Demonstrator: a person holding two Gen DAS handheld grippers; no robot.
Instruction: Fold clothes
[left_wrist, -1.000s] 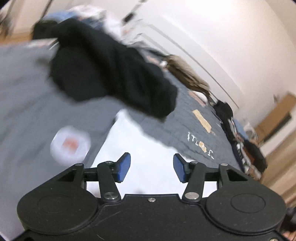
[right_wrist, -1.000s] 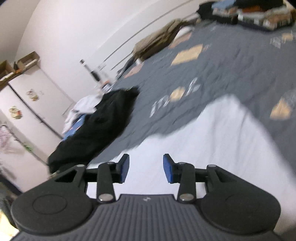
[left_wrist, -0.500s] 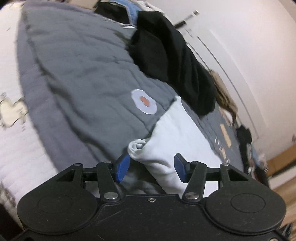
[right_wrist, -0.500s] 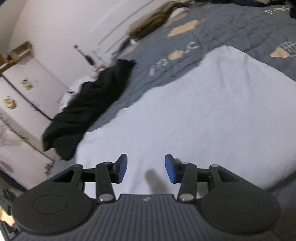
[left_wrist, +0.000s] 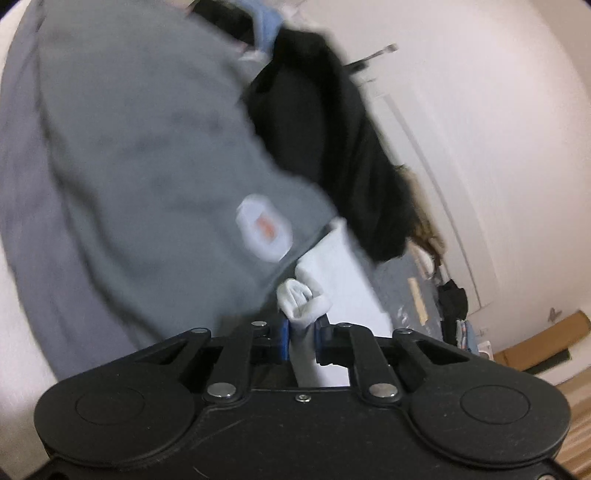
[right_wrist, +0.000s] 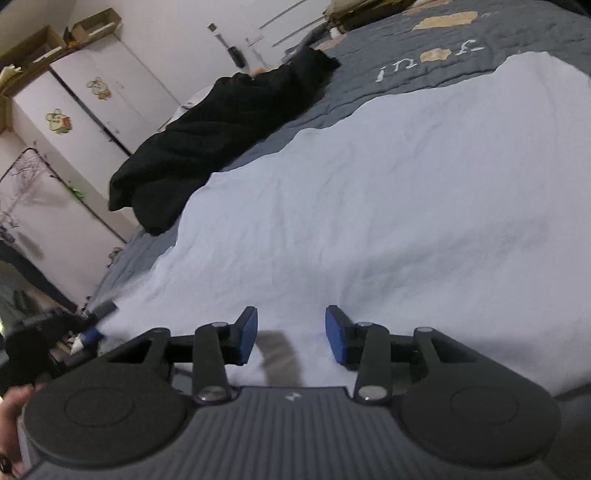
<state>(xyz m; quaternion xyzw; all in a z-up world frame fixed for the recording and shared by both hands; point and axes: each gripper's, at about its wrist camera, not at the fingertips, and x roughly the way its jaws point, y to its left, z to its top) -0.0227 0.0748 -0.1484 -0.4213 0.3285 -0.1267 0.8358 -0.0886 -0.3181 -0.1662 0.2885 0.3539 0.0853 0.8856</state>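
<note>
Across the grey quilted bedspread (right_wrist: 461, 37) a pale blue-white cotton garment (right_wrist: 388, 206) is spread flat, filling most of the right wrist view. One bunched corner of it (left_wrist: 304, 304) is seen in the left wrist view, gathered into a small roll between the blue pads (left_wrist: 283, 338) of the left gripper (left_wrist: 301, 341); the jaws are closing narrowly and the pads press on the cloth from both sides. The right gripper (right_wrist: 291, 334) is held low over the near edge of the same garment, its jaws closing but still moderately apart, with cloth lying beneath the gap and nothing pinched (a grey shadow falls between the fingers). Beside the garment's far edge a crumpled black garment (right_wrist: 221, 122) is laid on the bedspread. A white round patch with an orange mark (left_wrist: 264, 232) is shown on the bedspread near the held corner. Beyond the bed a white wardrobe with stickers (right_wrist: 85, 96) is seen against the wall.
</note>
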